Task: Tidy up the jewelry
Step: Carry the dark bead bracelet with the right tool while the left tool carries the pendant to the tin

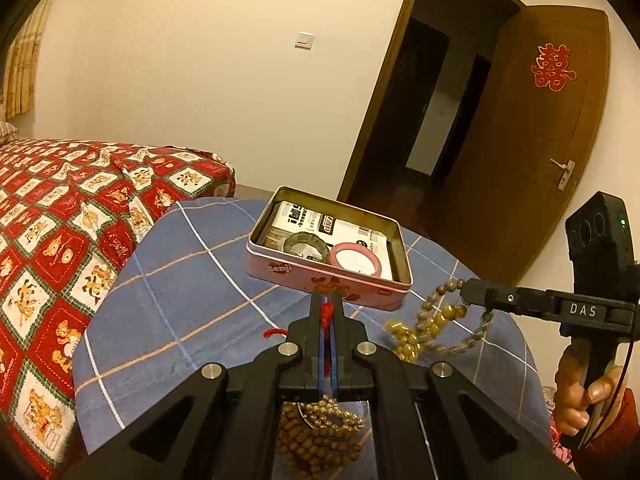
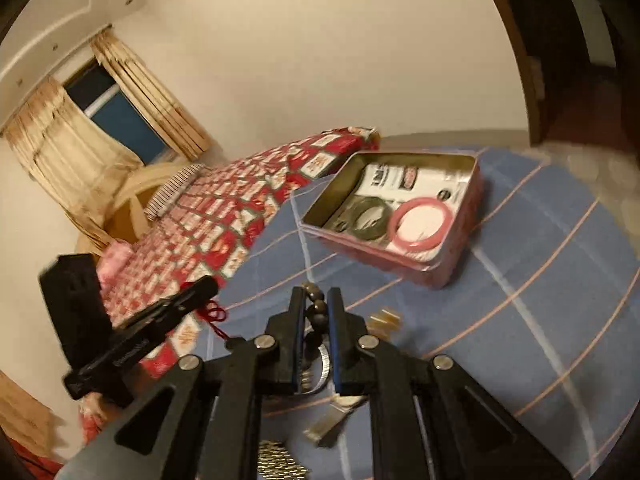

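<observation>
A pink tin box (image 1: 320, 276) stands open on the blue checked cloth, holding a dark green bangle (image 1: 306, 242) and a pink bangle (image 1: 356, 260); it also shows in the right wrist view (image 2: 404, 258). My left gripper (image 1: 327, 300) is shut on a red string (image 1: 327, 314), just short of the tin's near wall. My right gripper (image 2: 318, 300) is shut on a brown bead bracelet (image 2: 316, 298), which hangs from it in the left wrist view (image 1: 436, 320), lifted to the right of the tin.
Brown wooden beads and a gold bead chain (image 1: 320, 428) lie on the cloth under my left gripper. A metal watch band (image 2: 280, 460) and small gold pieces (image 2: 384, 320) lie near my right gripper. A bed with a red patterned quilt (image 1: 60, 240) adjoins on the left.
</observation>
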{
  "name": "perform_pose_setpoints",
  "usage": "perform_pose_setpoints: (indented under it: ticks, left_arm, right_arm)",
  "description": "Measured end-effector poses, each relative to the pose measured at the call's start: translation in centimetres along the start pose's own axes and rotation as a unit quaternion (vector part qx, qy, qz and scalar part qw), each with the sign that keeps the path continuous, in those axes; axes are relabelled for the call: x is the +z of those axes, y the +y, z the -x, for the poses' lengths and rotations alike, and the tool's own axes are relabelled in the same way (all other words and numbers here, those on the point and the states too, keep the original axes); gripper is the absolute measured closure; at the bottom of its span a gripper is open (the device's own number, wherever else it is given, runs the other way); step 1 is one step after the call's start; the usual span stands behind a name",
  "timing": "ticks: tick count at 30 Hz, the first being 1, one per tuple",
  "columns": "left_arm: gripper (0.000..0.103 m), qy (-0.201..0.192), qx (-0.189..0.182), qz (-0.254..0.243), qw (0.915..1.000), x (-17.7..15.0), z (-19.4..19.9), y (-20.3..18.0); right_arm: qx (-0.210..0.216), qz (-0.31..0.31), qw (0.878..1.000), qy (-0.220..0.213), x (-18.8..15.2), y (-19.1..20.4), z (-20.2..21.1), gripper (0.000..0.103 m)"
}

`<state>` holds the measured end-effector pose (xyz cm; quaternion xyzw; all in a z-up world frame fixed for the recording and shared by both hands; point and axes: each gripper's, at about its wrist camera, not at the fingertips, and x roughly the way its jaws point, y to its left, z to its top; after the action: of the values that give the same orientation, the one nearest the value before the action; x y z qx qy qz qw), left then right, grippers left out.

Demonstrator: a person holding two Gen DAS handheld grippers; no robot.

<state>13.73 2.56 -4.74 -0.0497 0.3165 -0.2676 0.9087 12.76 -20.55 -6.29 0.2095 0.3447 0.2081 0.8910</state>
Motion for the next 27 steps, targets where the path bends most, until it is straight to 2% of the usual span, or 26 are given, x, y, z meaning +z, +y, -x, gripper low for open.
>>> perform_pose_setpoints:
  ticks: [4, 5, 8, 11, 13, 17, 21, 22, 24, 27]
  left_arm:
    - [0.102, 0.003, -0.001, -0.003, 1.0000, 0.0, -0.3, -0.3]
    - [0.102, 0.004, 0.000, -0.003, 1.0000, 0.0, -0.3, -0.3]
    - [0.102, 0.007, 0.002, -0.005, 1.0000, -0.1, -0.5, -0.3]
    - [0.102, 0.009, 0.001, -0.005, 1.0000, -0.1, -0.6, -0.3]
    - [0.102, 0.009, 0.000, -0.005, 0.9999, -0.1, -0.8, -0.3]
    - [0.102, 0.014, -0.002, -0.008, 0.9999, -0.2, -1.1, -0.6]
    - [0.102, 0.017, -0.002, -0.007, 0.9998, -0.3, -1.2, -0.6]
    - [0.102, 0.016, -0.002, -0.006, 0.9998, -0.3, -1.1, -0.7]
    - [0.102, 0.015, -0.002, -0.008, 0.9999, -0.3, -1.1, -0.6]
    - [0.102, 0.014, -0.003, -0.006, 0.9999, -0.3, -1.0, -0.6]
  right_arm:
    - [0.018, -0.022, 1.000, 0.014, 0.3, -0.8, -0.7, 0.088]
    - [0.001, -0.018, 1.000, 0.019, 0.2, -0.8, -1.1, 0.087]
    - [-0.118, 0.021, 0.993, -0.003, 0.0, -1.3, -0.5, 0.085]
    - [-0.151, 0.007, 0.988, -0.013, -0.2, -2.3, 0.5, 0.085]
    - [-0.150, 0.006, 0.989, -0.004, -0.4, -2.9, 0.7, 0.085]
    - [-0.113, -0.004, 0.993, 0.036, -1.3, -3.4, -0.5, 0.084]
    - [-0.106, 0.014, 0.992, 0.073, -2.8, -2.8, -1.3, 0.084]
    - [-0.110, 0.021, 0.990, 0.082, -3.4, -2.7, -1.6, 0.082]
    - [-0.145, 0.046, 0.984, 0.089, -4.4, -2.4, -1.9, 0.067]
    - [-0.167, 0.057, 0.979, 0.104, -5.7, -2.8, -2.1, 0.064]
